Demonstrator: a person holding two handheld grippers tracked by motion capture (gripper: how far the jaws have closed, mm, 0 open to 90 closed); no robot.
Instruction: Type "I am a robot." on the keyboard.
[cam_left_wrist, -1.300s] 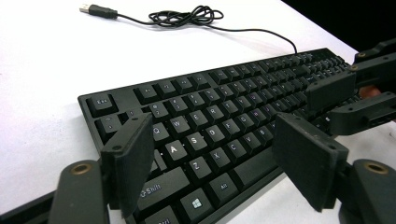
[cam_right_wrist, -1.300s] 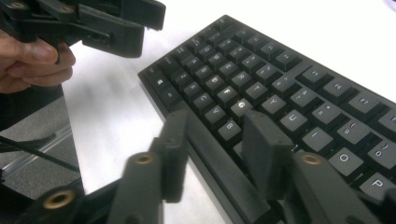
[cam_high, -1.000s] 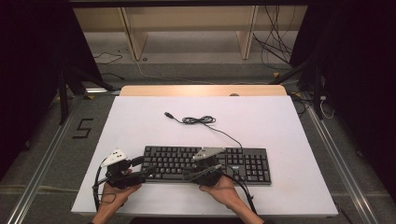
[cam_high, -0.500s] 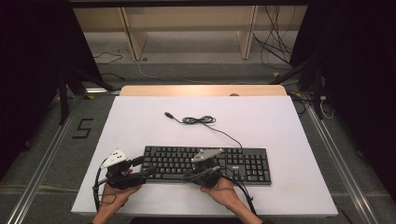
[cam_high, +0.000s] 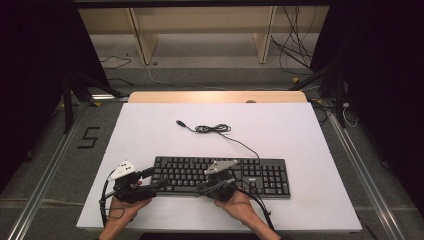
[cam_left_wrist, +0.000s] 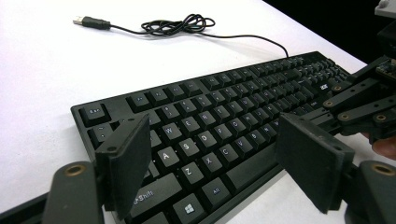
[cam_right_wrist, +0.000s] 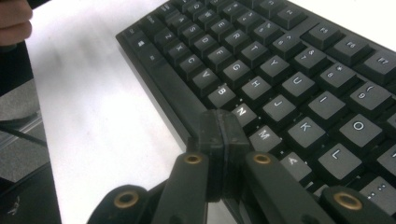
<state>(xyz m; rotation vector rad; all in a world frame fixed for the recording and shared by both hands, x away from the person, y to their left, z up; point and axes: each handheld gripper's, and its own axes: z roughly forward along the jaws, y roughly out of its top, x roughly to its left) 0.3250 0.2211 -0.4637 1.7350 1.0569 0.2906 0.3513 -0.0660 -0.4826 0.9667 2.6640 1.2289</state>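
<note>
Black keyboard (cam_high: 220, 176) lies near our edge of the white surface (cam_high: 300, 130). We keep the right gripper (cam_right_wrist: 223, 126) with jaws pressed together over the N key, likely for pressing, while the left gripper (cam_left_wrist: 219, 161) waits, jaws apart, at the keyboard's left end.

Two black linkage-built grippers are seen: the left gripper (cam_high: 159, 178) and the right gripper (cam_high: 200, 187). Each is topped by a pale grey three-cornered plate and trailed by a black cable. Flat rectangular black pads (cam_left_wrist: 312, 164) are carried, with brass-coloured pivot rivets at six o'clock. Both hands (cam_high: 239, 206) are bare.
</note>
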